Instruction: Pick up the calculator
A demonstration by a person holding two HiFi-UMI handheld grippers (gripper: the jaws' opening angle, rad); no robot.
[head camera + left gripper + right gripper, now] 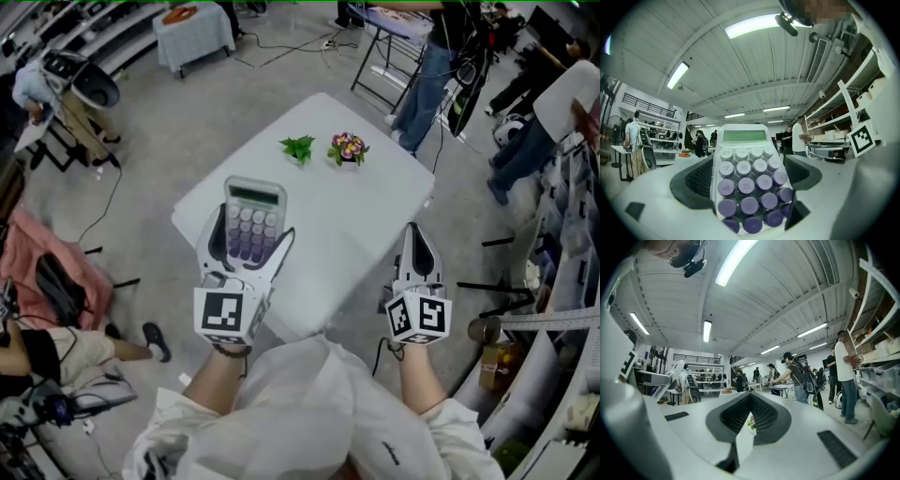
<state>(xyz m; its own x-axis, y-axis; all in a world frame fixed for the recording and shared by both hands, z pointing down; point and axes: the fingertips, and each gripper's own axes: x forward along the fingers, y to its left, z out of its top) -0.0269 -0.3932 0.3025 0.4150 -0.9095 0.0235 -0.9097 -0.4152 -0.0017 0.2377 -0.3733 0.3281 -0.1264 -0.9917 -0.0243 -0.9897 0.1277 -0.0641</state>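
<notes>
The left gripper (249, 234) is clamped on the calculator (253, 202), one jaw pressing each long edge. The purple keys sit right between the dark pads (693, 180), and the green display pokes out past the fingertips. From the head view the calculator is seen over the near left part of the white table (356, 216); whether it touches the top, hard to say. Over to the right gripper (415, 234): jaws pressed together, nothing between them, tips over the table's near right edge. Well ahead of both claws, a small green plant (298, 147) and a potted flower (348, 148) stand side by side.
</notes>
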